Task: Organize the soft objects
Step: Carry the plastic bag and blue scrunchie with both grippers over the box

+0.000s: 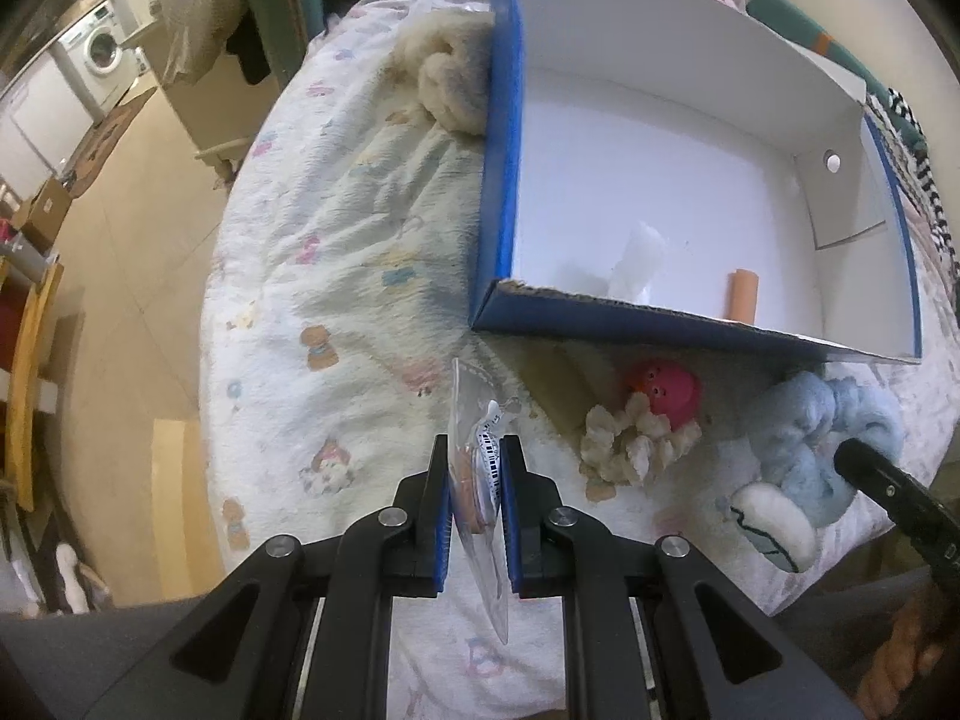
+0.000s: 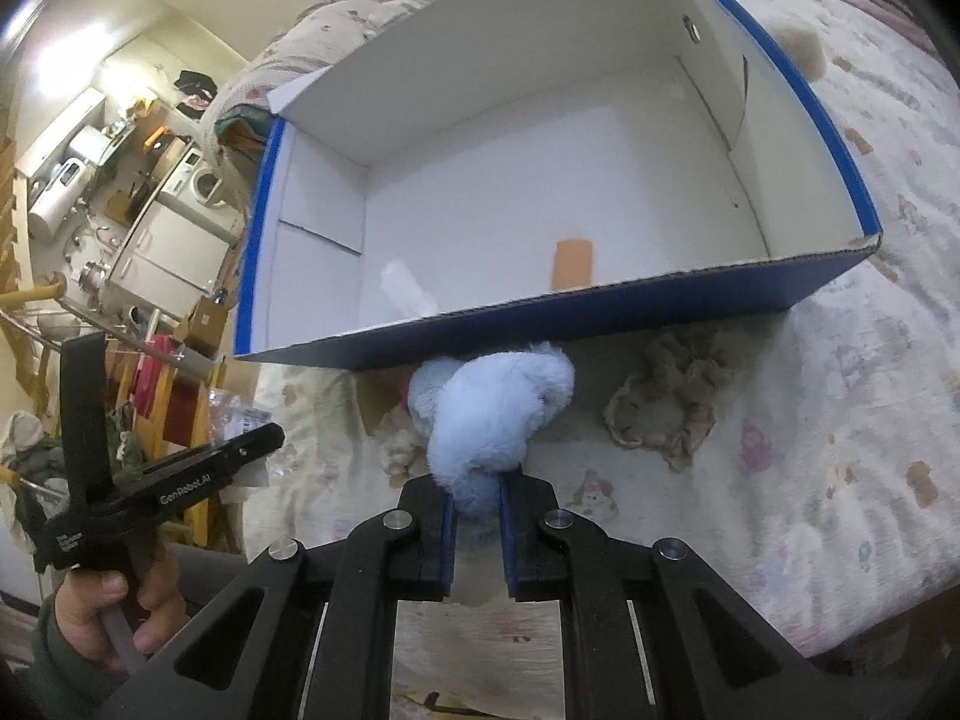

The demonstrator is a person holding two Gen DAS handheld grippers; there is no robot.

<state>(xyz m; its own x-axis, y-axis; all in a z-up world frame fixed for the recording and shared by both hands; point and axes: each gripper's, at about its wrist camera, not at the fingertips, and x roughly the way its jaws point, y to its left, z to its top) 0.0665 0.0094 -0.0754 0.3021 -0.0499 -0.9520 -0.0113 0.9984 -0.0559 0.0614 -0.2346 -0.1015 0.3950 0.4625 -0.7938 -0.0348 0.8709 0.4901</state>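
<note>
A blue cardboard box (image 1: pixel 501 138) with a white inside lies open on the bed; it also shows in the right wrist view (image 2: pixel 690 306). Inside lie an orange piece (image 1: pixel 743 294) and a white scrap (image 1: pixel 639 258). My left gripper (image 1: pixel 475 480) is shut on a clear plastic packet (image 1: pixel 480 468) above the bedspread. My right gripper (image 2: pixel 477 492) is shut on a fluffy light-blue soft toy (image 2: pixel 498 408), held just in front of the box wall. A pink plush with cream frills (image 1: pixel 660 396) lies by the box.
A cream fluffy item (image 1: pixel 450 84) lies left of the box. A tan crocheted scrunchie (image 2: pixel 666 408) lies right of the blue toy. The printed bedspread (image 1: pixel 336 252) ends at a floor drop on the left. Cluttered shelves and a washing machine (image 1: pixel 102 51) stand beyond.
</note>
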